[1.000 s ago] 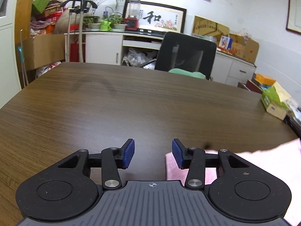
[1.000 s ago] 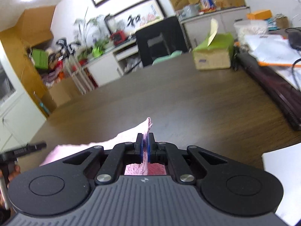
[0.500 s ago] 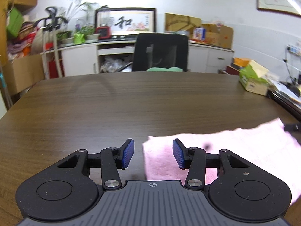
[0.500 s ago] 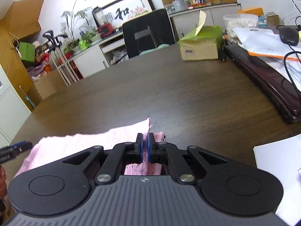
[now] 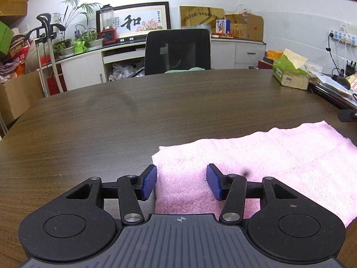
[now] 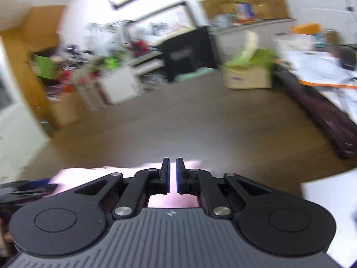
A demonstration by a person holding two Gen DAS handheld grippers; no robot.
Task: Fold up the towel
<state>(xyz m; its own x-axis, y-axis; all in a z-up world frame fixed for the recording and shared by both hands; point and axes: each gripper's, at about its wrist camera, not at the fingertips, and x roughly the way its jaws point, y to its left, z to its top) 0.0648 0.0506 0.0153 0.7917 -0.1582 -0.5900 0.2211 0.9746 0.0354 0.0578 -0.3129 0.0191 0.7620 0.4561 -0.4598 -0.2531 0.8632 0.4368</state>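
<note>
A pink towel (image 5: 267, 163) lies folded flat on the dark wood table (image 5: 111, 122). My left gripper (image 5: 181, 184) is open, its blue pads on either side of the towel's near left corner, not closed on it. In the blurred right wrist view the right gripper (image 6: 173, 175) has its jaws slightly apart with a narrow gap; the towel (image 6: 171, 201) lies under and behind the fingers, and nothing is pinched between the pads. The left gripper shows at the left edge of that view (image 6: 24, 188).
A green tissue box (image 5: 290, 76) stands at the table's far right, beside papers and a dark tray (image 5: 330, 93). A black office chair (image 5: 177, 51) stands behind the table. White paper (image 6: 330, 201) lies at the near right. Cabinets and boxes line the back wall.
The right gripper has let go of the towel corner and its jaws have parted slightly; its view is now blurred by motion. The towel now lies flat, and the left gripper has moved over its left corner.
</note>
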